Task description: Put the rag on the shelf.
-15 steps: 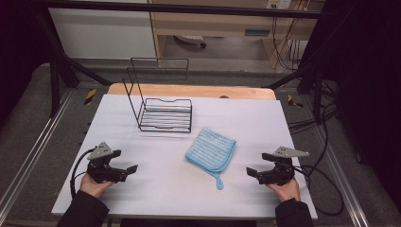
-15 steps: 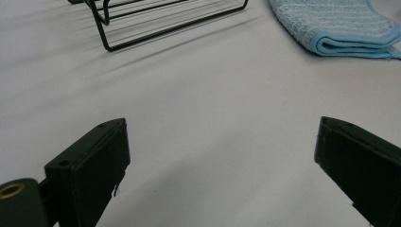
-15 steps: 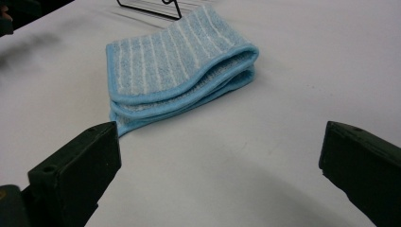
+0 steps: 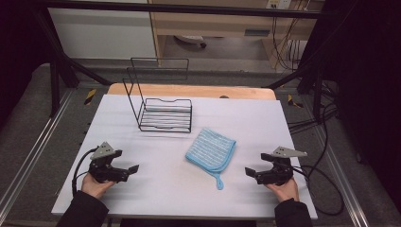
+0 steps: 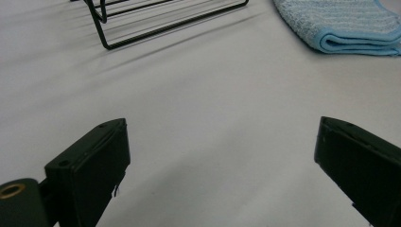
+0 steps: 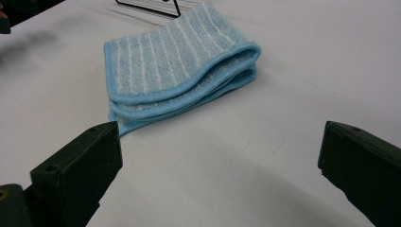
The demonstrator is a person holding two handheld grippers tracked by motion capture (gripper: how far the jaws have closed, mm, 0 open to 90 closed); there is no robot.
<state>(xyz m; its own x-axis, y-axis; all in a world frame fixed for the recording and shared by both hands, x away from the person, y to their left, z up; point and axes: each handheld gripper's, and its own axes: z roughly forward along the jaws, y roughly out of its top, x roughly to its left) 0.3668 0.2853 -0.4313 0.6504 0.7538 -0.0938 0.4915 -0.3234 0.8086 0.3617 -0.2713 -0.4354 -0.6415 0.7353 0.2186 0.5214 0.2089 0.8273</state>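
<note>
A: Left gripper (image 4: 134, 168) — released, jaws spread wide, nothing between them. Held low over the white table (image 4: 156, 189) at its near left corner, hand (image 4: 94, 185) behind it, cable looping off to the side.

B: Right gripper (image 4: 249, 171)?

A: Released too, jaws well apart and empty (plain from the right gripper view). Held near the table's right front edge, grey three-cornered plate on top, pointing inward toward the left one.

B: And the cloth?

A: Blue towel (image 4: 211, 149) with thin white stripes, folded over on itself, lying flat near the middle of the table, nearer the right gripper than the left. Hanging loop trailing off its near corner. Seen ahead of the right gripper's jaws, folded edges stacked in layers (image 6: 179, 80); touching neither gripper.

B: Anything behind it?

A: Black wire rack (image 4: 163, 111), upright back frame and a barred base, standing beyond the towel toward the far left, apart from it. Base corner seen at the top of the left gripper view (image 5: 142, 23), towel edge (image 5: 345, 28) at the upper right there.
</note>
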